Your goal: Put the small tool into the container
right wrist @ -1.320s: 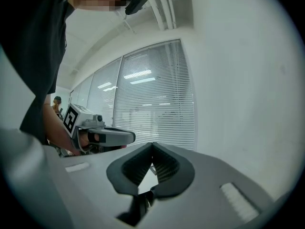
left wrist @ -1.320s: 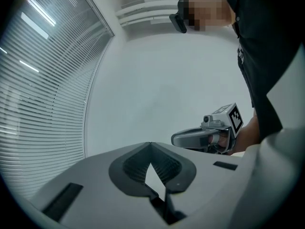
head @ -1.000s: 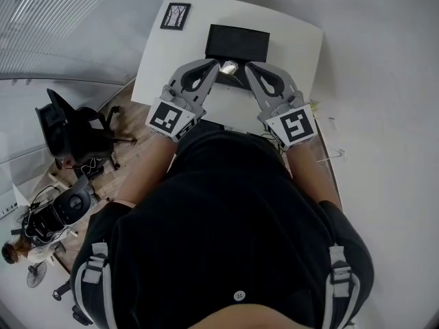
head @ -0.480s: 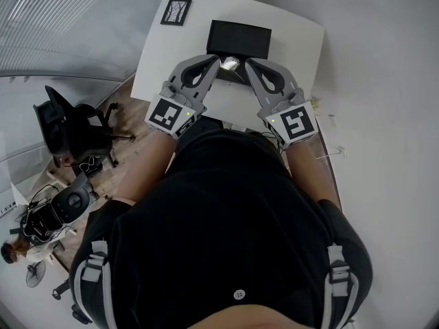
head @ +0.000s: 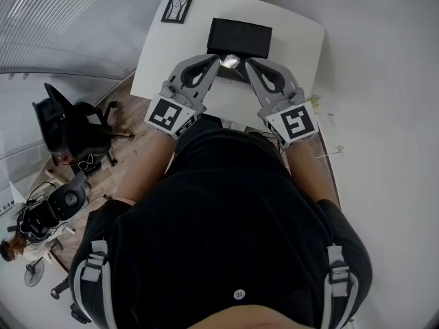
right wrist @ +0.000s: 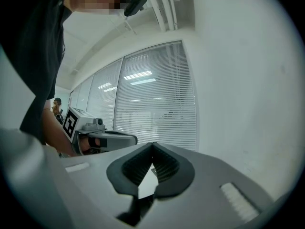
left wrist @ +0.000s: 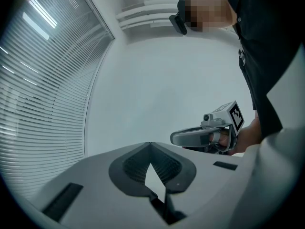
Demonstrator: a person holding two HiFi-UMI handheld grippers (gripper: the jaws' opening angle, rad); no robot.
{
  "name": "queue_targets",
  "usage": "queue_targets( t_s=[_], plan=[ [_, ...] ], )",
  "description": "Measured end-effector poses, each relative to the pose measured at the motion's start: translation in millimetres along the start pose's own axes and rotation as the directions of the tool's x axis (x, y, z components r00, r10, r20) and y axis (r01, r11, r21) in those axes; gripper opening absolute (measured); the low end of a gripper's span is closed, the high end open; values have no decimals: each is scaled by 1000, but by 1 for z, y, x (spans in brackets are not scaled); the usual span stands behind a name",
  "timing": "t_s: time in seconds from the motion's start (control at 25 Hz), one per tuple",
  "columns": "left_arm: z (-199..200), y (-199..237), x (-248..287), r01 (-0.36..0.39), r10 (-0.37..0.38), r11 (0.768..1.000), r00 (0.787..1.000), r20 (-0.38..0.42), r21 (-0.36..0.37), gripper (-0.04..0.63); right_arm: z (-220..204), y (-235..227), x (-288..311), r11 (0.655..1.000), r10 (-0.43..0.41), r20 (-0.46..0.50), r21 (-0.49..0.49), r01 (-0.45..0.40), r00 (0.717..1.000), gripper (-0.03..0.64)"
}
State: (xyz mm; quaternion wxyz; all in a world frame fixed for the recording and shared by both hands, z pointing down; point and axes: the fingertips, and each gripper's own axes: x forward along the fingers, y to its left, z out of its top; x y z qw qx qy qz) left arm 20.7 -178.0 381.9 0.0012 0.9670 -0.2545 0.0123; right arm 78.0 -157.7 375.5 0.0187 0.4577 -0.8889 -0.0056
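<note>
Jaws shut on both left gripper (head: 217, 65) and right gripper (head: 250, 66). Tool (head: 230, 62) seemingly squeezed between tips, near desk (head: 302, 40) far edge. Keep equal pressure; release above container (head: 239, 38).

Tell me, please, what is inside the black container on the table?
The black container shows only a dark, seemingly empty interior, uncovered. The small shiny tool is by its near edge.

White table (head: 171, 53), window blinds (right wrist: 157, 94), office chair (head: 68, 125)
</note>
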Motion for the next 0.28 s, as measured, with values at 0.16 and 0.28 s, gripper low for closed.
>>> queue_targets(
  t_s=[0.16,0.28],
  plan=[
    [0,0,-4,-1,1,1000,1000,-1,-3,8,2,5,-1,1000,5,-3,-7,-5,1000,11],
    [0,0,-5,1,-1,1000,1000,0,-2,8,2,5,-1,1000,2,-5,-6,-2,1000,11]
  ],
)
